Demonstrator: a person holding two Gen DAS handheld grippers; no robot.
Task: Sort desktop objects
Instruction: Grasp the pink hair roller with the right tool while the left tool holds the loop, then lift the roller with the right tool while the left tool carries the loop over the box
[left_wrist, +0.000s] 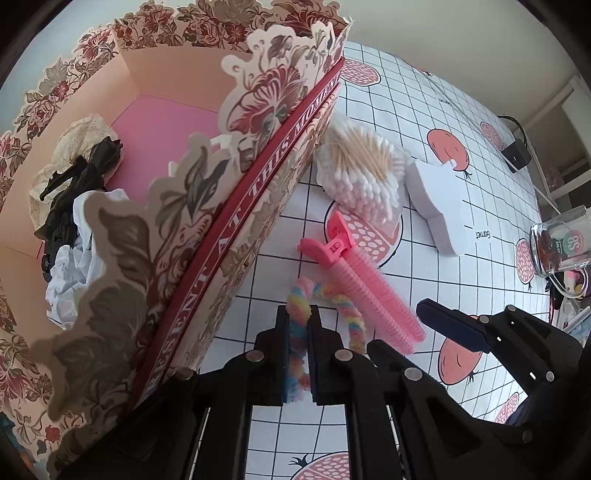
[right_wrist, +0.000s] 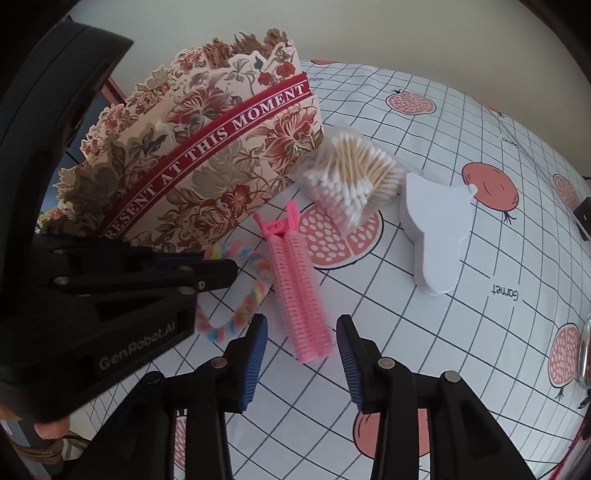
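My left fingers (left_wrist: 286, 343) pinch one end of a pastel rainbow fuzzy twist (left_wrist: 297, 325), which curls across the checked cloth beside the floral box (left_wrist: 207, 236). A pink hair roller clip (right_wrist: 299, 295) lies flat just beside it, hinge end toward the box. Beyond it, a bag of cotton swabs (right_wrist: 351, 177) touches the box, with a white pad (right_wrist: 436, 236) alongside.

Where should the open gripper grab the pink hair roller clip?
Grip the pink ribbed plastic hair roller clip across its two side-by-side rollers, near the end closest to the right hand-held gripper. Come from above along its length; the open jaws already straddle that end.
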